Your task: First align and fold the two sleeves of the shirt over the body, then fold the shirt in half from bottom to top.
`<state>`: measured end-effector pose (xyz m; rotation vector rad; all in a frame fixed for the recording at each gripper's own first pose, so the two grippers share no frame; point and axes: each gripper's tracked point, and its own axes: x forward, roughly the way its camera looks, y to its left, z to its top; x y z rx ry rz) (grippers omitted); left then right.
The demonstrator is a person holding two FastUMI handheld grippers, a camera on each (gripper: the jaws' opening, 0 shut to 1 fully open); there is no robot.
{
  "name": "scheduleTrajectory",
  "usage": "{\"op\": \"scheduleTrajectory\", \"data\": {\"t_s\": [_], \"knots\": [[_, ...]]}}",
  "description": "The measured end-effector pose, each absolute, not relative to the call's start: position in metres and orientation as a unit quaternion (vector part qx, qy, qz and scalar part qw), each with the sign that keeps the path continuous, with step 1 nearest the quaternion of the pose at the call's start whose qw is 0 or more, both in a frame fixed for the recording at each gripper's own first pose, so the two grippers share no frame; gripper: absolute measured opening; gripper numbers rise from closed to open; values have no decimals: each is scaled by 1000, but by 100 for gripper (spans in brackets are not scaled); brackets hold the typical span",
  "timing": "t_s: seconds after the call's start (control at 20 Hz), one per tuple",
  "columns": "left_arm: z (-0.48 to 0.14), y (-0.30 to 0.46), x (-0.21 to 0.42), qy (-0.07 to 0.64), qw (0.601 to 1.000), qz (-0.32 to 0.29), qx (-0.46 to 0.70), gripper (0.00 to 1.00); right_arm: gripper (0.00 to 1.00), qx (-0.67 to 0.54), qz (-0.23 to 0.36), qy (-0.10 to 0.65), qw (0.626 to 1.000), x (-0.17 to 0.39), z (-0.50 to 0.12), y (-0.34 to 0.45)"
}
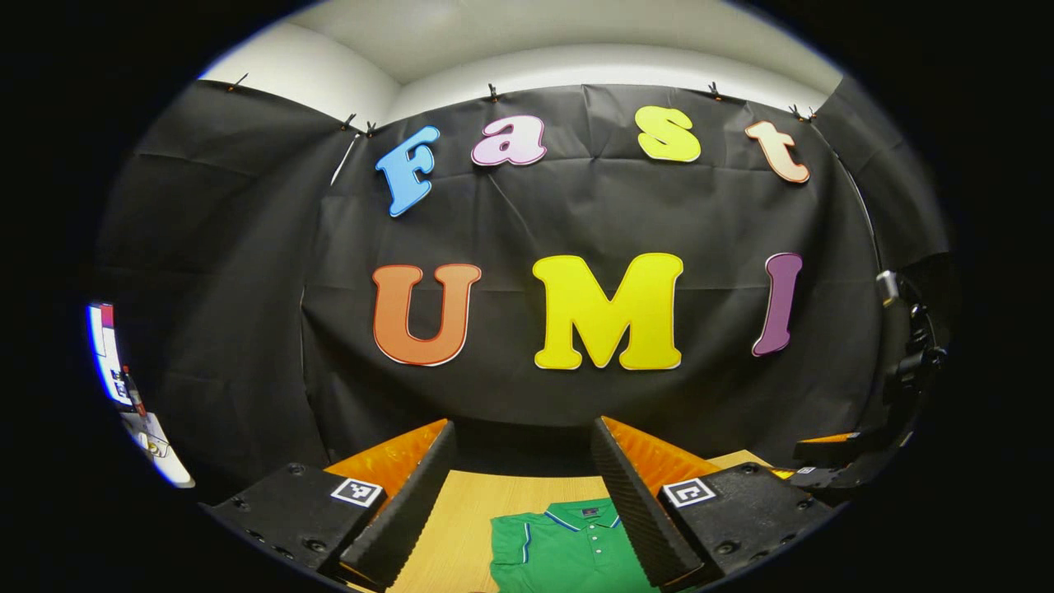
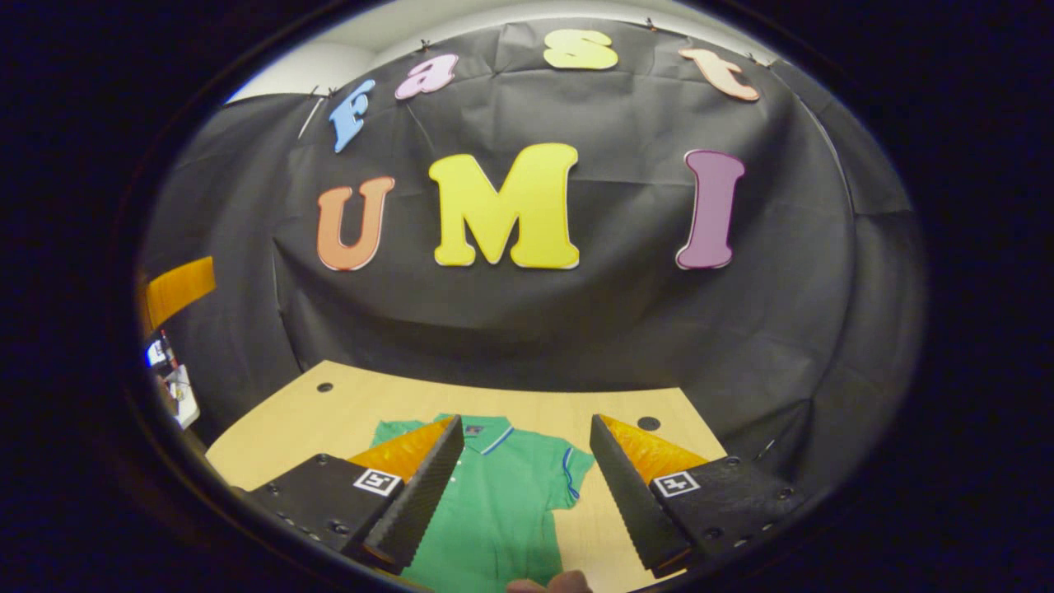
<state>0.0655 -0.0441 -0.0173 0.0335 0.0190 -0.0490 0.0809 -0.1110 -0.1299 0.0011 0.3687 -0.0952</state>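
A green polo shirt with blue-and-white trim lies flat on the wooden table, collar toward the far wall, its sleeves spread out to the sides. In the right gripper view my right gripper hangs open above the shirt, one sleeve showing between its fingers. The left gripper view shows the shirt's collar and shoulder low between the fingers of my left gripper, which is open and held above the table. The other gripper appears at the right edge of that view.
The black cloth wall closes off the table's far side. Two dark round holes mark the tabletop near its back edge. A fingertip shows at the bottom of the right gripper view. Small items sit off the table's left side.
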Motion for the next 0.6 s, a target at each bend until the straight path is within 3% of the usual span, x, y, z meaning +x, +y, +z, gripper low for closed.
{"op": "scheduleTrajectory", "data": {"t_s": [0.6], "knots": [[-46, -41, 77, 54, 998, 2, 23, 100, 95, -4, -51, 346, 937, 150, -291, -171]]}}
